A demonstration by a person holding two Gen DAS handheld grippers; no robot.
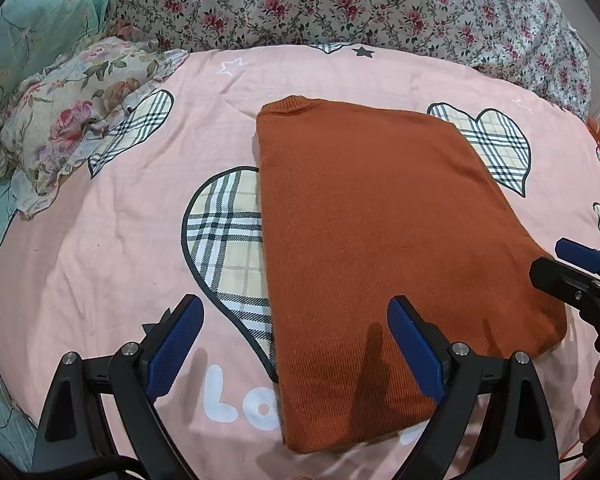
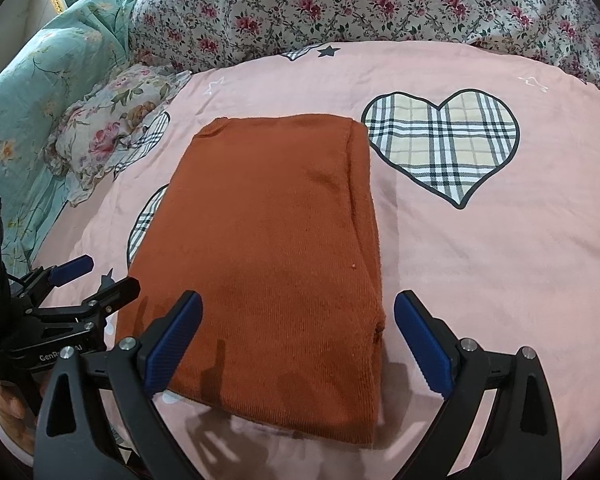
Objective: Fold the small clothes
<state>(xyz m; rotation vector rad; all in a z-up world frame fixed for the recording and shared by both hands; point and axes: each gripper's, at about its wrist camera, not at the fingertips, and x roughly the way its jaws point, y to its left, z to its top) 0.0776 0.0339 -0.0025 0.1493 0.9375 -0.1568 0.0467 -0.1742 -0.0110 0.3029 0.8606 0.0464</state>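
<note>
My left gripper (image 1: 296, 320) hangs with its fingers spread wide over the near left edge of the folded orange sweater (image 1: 380, 240), nothing between them but cloth and pink bedsheet (image 1: 120, 260). My right gripper (image 2: 298, 318) straddles the sweater's near right corner the same way. Bare sheet lies open to either side. The floral pillow (image 1: 60, 128) at far left and the heaped flowered quilt (image 2: 380, 8) behind close off the far edge.

White rounded letters "Lo" stand on the pink bedsheet (image 1: 120, 240) at about 6 o'clock in the left wrist view, the rest covered by the orange garment (image 1: 380, 220). In the right wrist view, at 8 o'clock, the left gripper (image 2: 96, 276) body reads "GenR", then is cut off.
</note>
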